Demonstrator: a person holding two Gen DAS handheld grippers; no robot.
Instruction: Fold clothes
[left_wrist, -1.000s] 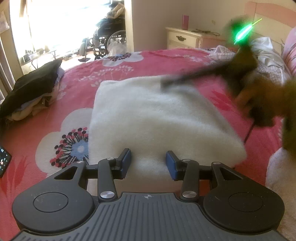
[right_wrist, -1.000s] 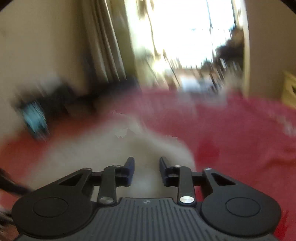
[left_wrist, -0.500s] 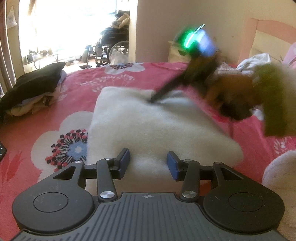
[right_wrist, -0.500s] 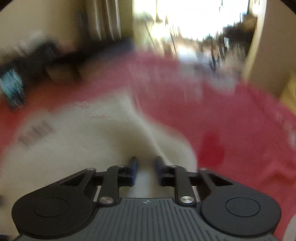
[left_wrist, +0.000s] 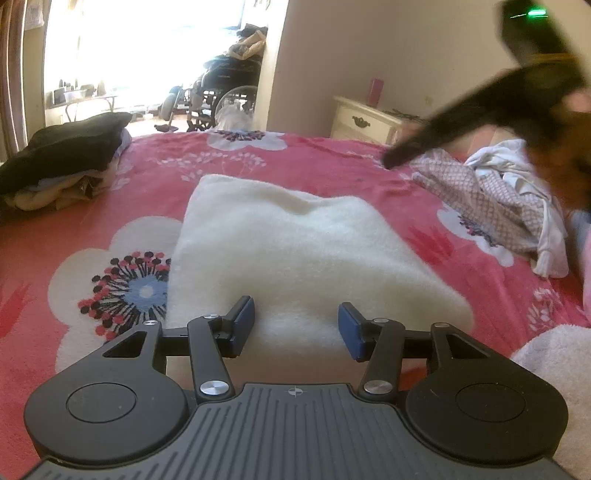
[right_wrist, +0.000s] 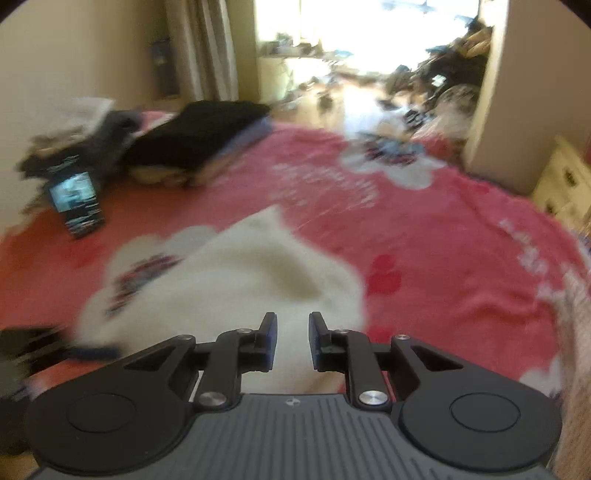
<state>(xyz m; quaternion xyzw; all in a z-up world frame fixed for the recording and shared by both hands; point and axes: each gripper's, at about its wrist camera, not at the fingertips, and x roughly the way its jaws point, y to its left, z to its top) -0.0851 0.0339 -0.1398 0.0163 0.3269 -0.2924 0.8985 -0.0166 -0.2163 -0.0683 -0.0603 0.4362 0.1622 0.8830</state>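
Pink floral bedspread (left_wrist: 295, 158) fills both views, the folded white fleece (left_wrist: 295, 251) lying at frame centre. My right gripper (right_wrist: 291, 332), pressing its top half a second ago, now swings away upper right, jaws parted and empty. My left gripper (left_wrist: 295, 325) hovers spread at the near edge. That fold looks set.

Sunlit bedroom: pink floral bedspread (left_wrist: 332, 162), cream nightstand (left_wrist: 364, 120), beige wall (left_wrist: 388, 44), bright window (left_wrist: 147, 44), wheelchair (left_wrist: 225, 96).

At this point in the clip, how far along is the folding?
Done: the white fleece lies folded, and a folded pile sits aside. In hand: nothing; left gripper and right gripper are open. Left: the crumpled clothes near the headboard.
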